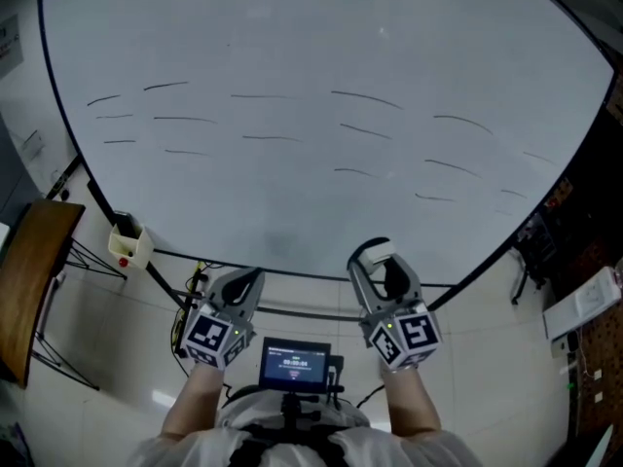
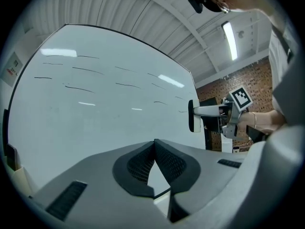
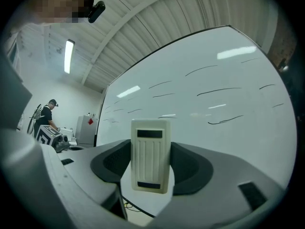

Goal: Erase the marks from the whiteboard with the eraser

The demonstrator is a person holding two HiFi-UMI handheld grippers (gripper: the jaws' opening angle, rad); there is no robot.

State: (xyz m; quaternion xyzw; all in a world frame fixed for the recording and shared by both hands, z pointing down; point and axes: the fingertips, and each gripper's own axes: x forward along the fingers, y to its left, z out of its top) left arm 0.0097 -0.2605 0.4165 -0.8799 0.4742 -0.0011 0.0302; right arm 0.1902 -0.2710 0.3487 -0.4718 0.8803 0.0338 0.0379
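- The cream, ribbed, rectangular plastic eraser [image 3: 150, 160] is pinched upright between the jaws of the right tongs [image 3: 150, 147], at the lower middle of the right gripper view. In the head view it is seen at the lower centre-right, near the bottom edge of the large white, black-framed whiteboard [image 1: 292, 193], and no contact with the board can be made out.
- The left tongs [image 2: 154, 149] are pressed together with nothing between them, and are held low at the centre-left of the head view.
- The thin black marks [image 1: 365, 96] are spread in rows across the upper half of the board, well apart from the eraser. None looks wiped, so the task is judged to be at its start.
- The eraser is gripped only by its narrow sides. If it is pushed hard against the board or dragged across it, it could be twisted in the jaws, or slipped out and dropped.
- If the wiping face is brought on at a tilt, only one edge would be pressed, and strokes could be smeared or left in part.
- The faint strokes near the left and right edges are the likeliest to be missed, being light and widely scattered.
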